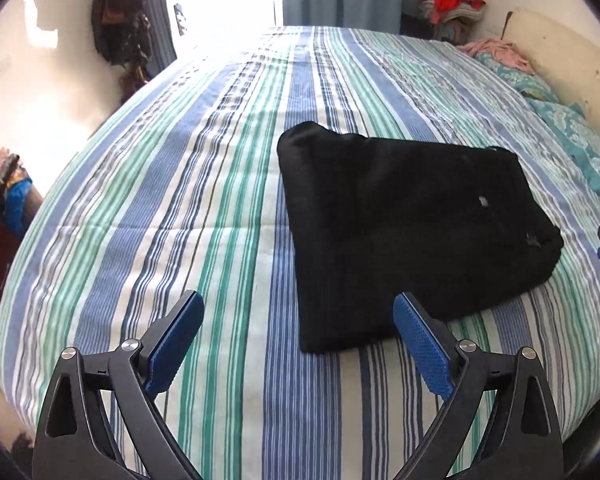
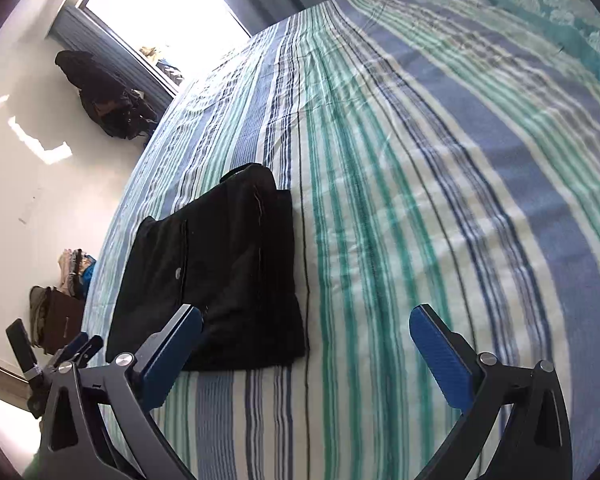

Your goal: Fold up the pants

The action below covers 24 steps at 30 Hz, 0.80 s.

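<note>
Black pants (image 1: 412,232), one folded bundle, lie on the striped bed (image 1: 180,208) between two wide-spread, empty tongs: left tongs (image 1: 299,344), right tongs (image 2: 306,354)

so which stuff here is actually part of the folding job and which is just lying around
Part of the job:
- black pants, folded, lying on the striped bed
- left gripper, open
- right gripper, open

Just lying about:
- pink cloth by the teal pillows
- clothes pile past the bed
- dark bag on the wall
</note>
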Motion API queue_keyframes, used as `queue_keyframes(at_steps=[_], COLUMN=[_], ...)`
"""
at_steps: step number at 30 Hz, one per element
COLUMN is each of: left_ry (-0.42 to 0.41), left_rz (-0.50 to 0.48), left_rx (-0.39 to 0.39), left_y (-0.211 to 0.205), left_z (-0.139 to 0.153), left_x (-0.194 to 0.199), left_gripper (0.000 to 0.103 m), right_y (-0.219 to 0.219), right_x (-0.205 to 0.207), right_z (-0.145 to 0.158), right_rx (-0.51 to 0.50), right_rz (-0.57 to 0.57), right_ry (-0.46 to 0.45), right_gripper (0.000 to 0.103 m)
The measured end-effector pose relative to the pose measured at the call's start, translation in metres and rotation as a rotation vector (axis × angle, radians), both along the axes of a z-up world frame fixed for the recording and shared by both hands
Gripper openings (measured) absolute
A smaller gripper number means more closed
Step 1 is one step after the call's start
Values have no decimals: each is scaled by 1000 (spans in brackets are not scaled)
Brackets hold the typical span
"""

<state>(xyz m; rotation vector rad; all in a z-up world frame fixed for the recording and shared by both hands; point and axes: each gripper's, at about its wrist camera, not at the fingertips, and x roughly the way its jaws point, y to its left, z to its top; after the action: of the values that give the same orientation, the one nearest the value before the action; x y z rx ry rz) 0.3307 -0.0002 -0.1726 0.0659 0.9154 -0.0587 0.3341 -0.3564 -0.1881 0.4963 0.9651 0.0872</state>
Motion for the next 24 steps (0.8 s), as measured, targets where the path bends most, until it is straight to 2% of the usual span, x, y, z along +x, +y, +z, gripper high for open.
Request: queue_keyframes(at_steps=[4, 8, 10, 12, 13, 16, 19, 21, 24], left_ry=[7, 30, 22, -12, -35, -77, -127, -149, -135], left_rz=[32, 57, 71, 60, 57, 100, 158, 151, 117], left_rx=[21, -56, -27, 42, 60, 43, 52, 71, 66], left_y=[-8, -7, -9, -15, -17, -13, -8, -9, -12], left_z=[-2, 1, 5, 10, 14, 22, 28, 28, 24], left_x=[-44, -75, -85, -94, -100, -111, -121, -125, -128], left_gripper=[98, 99, 99, 99, 99, 99, 99, 99, 99], right_y=[23, 71, 92, 111, 120, 139, 145, 148, 154], right_x=[-57, -109, -135, -155, -161, -172, -179, -182, -188], right_z=[8, 6, 6, 8, 9, 12, 17, 25, 37], right_rx=[-150, -319, -358, -404, -430, -500, -521, -523, -538], right_rz=[-15, -44, -71, -82, -81, -64, -69, -81, -93], right_ry=[-49, -69, -90, -114, -128, -151, -158, -170, -188], right_gripper=[103, 103, 103, 103, 103, 103, 103, 103, 103])
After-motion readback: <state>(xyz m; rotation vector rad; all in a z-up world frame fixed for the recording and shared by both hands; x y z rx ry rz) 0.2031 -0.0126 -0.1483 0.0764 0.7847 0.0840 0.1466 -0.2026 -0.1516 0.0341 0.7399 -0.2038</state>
